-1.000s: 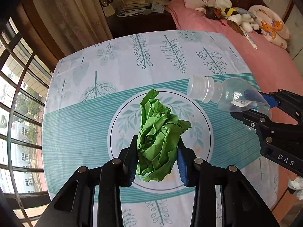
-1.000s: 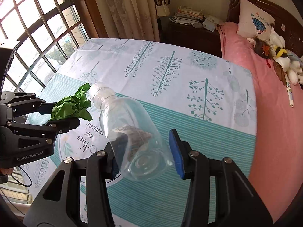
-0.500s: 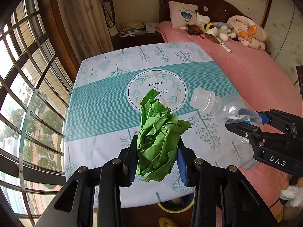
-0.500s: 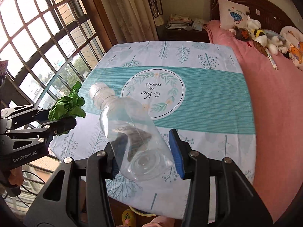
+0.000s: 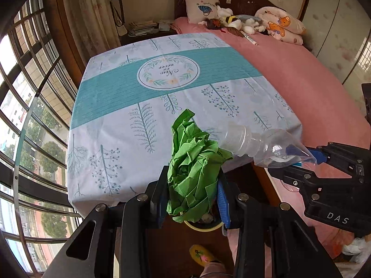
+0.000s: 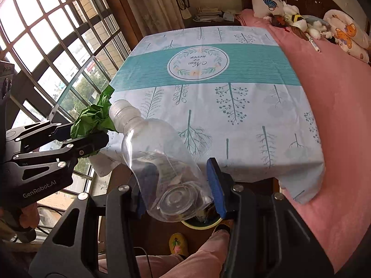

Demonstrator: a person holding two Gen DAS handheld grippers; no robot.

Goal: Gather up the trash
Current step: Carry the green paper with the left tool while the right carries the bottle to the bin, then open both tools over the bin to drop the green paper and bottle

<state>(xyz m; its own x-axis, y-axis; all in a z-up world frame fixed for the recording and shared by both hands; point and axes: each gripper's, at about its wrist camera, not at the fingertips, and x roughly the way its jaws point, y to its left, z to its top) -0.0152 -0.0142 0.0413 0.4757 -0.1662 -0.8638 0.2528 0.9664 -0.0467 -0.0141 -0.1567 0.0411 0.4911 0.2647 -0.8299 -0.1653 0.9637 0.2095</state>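
Beyond the desk [image 5: 111, 153] with its leaf-print cloth we see a pink bed [image 5: 308, 81] and barred windows. Our left gripper [image 5: 193, 199] holds the crumpled green paper [image 5: 194, 169] tight between its fingers — past the desk's near edge, over a yellow-rimmed bin [image 5: 201, 225] on the floor. Our right gripper [image 6: 178, 185] clamps the clear plastic bottle [image 6: 157, 153] near its base — neck up, also off the near edge.
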